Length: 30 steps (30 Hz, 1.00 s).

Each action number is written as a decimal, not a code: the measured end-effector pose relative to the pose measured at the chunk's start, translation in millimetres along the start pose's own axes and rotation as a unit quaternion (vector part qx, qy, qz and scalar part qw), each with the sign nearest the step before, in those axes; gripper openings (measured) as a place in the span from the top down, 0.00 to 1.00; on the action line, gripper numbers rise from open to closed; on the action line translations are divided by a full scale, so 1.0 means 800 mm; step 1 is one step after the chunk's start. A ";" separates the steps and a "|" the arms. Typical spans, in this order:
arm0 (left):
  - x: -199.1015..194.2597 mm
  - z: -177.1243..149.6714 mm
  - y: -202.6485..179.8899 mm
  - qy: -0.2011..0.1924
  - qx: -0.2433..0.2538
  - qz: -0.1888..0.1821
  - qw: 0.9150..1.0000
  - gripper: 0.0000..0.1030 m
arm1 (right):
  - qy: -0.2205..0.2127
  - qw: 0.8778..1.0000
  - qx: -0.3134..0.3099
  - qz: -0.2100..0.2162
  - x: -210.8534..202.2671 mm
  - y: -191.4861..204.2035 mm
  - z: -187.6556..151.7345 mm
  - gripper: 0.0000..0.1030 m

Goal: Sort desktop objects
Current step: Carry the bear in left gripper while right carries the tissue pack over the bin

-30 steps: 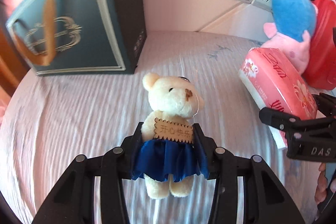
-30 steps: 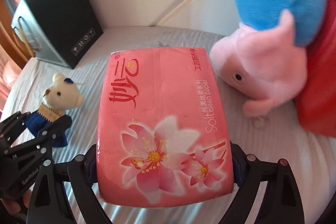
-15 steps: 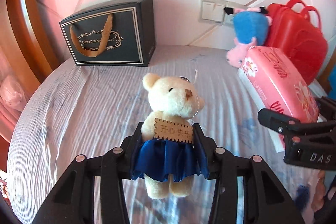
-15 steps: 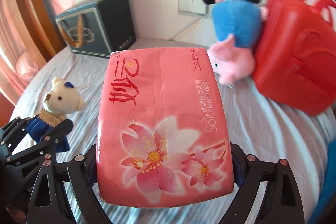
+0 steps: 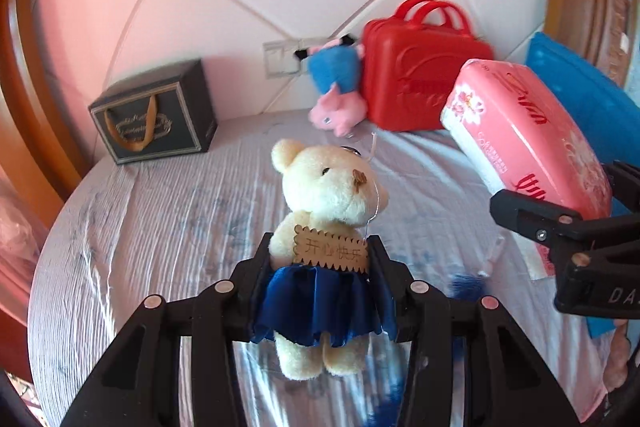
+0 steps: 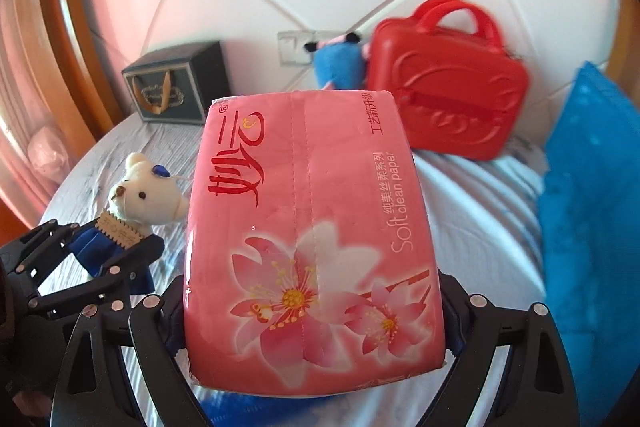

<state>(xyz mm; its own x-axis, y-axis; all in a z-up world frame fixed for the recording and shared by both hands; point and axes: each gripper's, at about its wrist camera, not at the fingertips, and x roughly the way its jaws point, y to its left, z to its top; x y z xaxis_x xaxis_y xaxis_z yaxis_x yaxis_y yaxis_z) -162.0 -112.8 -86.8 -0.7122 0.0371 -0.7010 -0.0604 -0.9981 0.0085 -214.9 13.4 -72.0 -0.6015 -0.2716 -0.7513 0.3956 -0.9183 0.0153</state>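
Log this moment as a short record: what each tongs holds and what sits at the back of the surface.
left tongs: shut on the teddy bear, gripped at its blue skirt, held upright
right tongs: shut on the tissue pack, flower side up
surface: striped cloth
back left: dark gift box, upright
back right: red case, pig toy leaning on it
far right: blue cushion

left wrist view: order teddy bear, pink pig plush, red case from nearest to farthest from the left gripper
1. teddy bear, clamped in the left gripper, centre
2. pink pig plush, on the bed, back, right of centre
3. red case, by the wall, behind the pig
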 end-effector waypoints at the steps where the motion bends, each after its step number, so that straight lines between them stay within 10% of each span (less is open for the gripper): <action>1: -0.010 0.002 -0.009 -0.007 0.006 -0.004 1.000 0.58 | -0.011 1.000 0.006 -0.006 -0.021 -0.010 -0.005 0.10; 30: -0.221 0.078 -0.497 -0.158 0.144 -0.186 0.959 0.58 | -0.212 0.939 0.122 -0.241 -0.430 -0.361 -0.139 0.10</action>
<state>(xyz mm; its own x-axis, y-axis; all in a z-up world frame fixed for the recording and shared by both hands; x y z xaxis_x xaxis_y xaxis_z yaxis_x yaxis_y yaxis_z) -55.4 280.6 78.5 -0.7779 0.4457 -0.4430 -0.5095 -0.8600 0.0295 -45.2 404.4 109.0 -0.9127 0.1505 -0.3798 -0.1341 -0.9885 -0.0695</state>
